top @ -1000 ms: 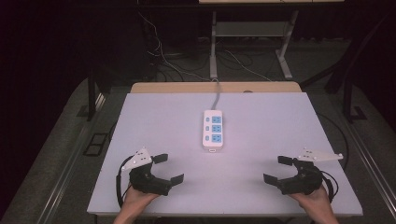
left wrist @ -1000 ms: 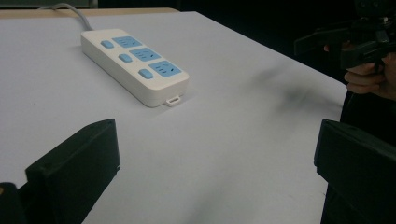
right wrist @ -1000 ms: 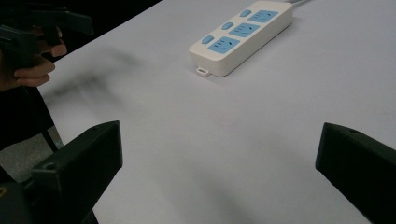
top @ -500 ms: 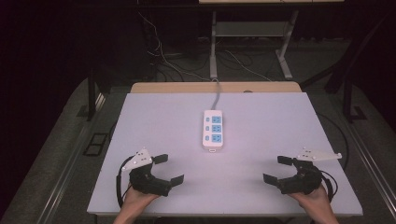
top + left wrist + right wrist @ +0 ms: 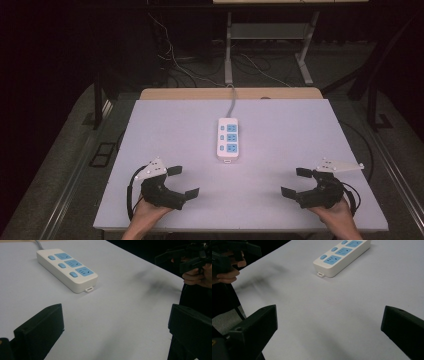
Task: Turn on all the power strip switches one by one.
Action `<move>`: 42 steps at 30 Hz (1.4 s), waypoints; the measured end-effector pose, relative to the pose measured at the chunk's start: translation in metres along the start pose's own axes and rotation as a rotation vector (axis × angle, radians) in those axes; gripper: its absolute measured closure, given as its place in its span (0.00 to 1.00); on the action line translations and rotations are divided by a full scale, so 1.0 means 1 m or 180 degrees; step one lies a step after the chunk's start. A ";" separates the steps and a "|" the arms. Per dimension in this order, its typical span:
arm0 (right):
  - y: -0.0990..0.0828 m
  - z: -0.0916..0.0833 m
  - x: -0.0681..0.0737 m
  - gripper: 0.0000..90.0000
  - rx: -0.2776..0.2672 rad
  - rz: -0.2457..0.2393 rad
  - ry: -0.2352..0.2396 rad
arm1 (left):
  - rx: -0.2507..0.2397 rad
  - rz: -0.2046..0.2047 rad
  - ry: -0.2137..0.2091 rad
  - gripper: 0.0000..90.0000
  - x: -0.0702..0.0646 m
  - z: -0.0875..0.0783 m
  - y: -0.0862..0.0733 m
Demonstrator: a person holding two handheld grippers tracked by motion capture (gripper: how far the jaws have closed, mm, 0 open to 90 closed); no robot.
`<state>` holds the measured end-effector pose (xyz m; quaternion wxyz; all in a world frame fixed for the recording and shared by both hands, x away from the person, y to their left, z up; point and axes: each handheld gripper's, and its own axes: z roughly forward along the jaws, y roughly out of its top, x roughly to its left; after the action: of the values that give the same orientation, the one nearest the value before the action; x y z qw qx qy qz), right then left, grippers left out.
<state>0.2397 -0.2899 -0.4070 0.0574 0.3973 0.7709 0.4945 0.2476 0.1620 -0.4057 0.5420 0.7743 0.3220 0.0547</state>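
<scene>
A white power strip (image 5: 228,139) with three blue sockets and blue switches lies at the middle of the white table (image 5: 280,130); its grey cord (image 5: 232,100) runs off the far edge. The strip (image 5: 67,268) lies ahead in the left gripper view, and the strip (image 5: 342,255) lies ahead in the right gripper view too. My left gripper (image 5: 183,182) rests near the front left edge, open and holding nothing. Near the front right, my right gripper (image 5: 296,182) is open too, empty. Both point inward toward the strip, well short of it.
A tan wooden board (image 5: 230,94) sticks out behind the table's far edge. Cables (image 5: 200,65) and metal desk legs (image 5: 228,50) lie on the dark floor beyond. Bare tabletop surrounds the strip on every side. The other hand's gripper (image 5: 190,258) appears at the upper right of the left gripper view.
</scene>
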 end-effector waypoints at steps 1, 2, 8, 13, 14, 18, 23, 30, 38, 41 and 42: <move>0.000 0.000 0.000 0.01 0.0005 0.0004 0.0002 | 0.0011 0.0011 0.0002 0.00 0.000 0.000 0.001; 0.000 0.000 -0.001 0.01 0.0009 0.0010 0.0002 | 0.0023 0.0011 0.0004 0.00 0.000 0.000 0.002; -0.001 0.001 -0.001 0.01 0.0036 0.0014 0.0001 | 0.0111 -0.0011 -0.0024 0.00 0.002 0.002 0.008; -0.002 0.002 -0.001 0.01 0.0048 0.0016 0.0002 | 0.0159 0.0001 -0.0040 0.00 0.003 0.004 0.013; -0.002 0.002 -0.001 0.01 0.0050 0.0019 0.0000 | 0.0162 -0.0004 -0.0043 0.00 0.003 0.005 0.014; -0.003 0.001 -0.001 0.01 0.0044 0.0015 -0.0007 | 0.0187 0.0018 -0.0040 0.00 0.004 0.006 0.020; -0.003 0.000 -0.002 0.01 0.0040 0.0022 -0.0022 | 0.0229 0.0033 -0.0026 0.00 0.005 0.007 0.024; -0.003 -0.001 -0.003 0.01 0.0038 0.0021 -0.0033 | 0.0287 0.0043 -0.0026 0.00 0.009 0.009 0.032; -0.003 -0.001 -0.003 0.01 0.0039 0.0018 -0.0042 | 0.0352 0.0083 -0.0064 0.00 0.011 0.014 0.046; -0.003 -0.001 -0.003 0.01 0.0047 0.0007 -0.0049 | 0.0356 0.0098 -0.0066 0.00 0.011 0.016 0.049; -0.003 -0.002 -0.003 0.01 0.0052 0.0006 -0.0046 | 0.0361 0.0098 -0.0069 0.00 0.012 0.017 0.051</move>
<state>0.2393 -0.2940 -0.4098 0.0592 0.4021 0.7741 0.4854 0.2864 0.1447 -0.3713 0.4999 0.8091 0.3068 0.0363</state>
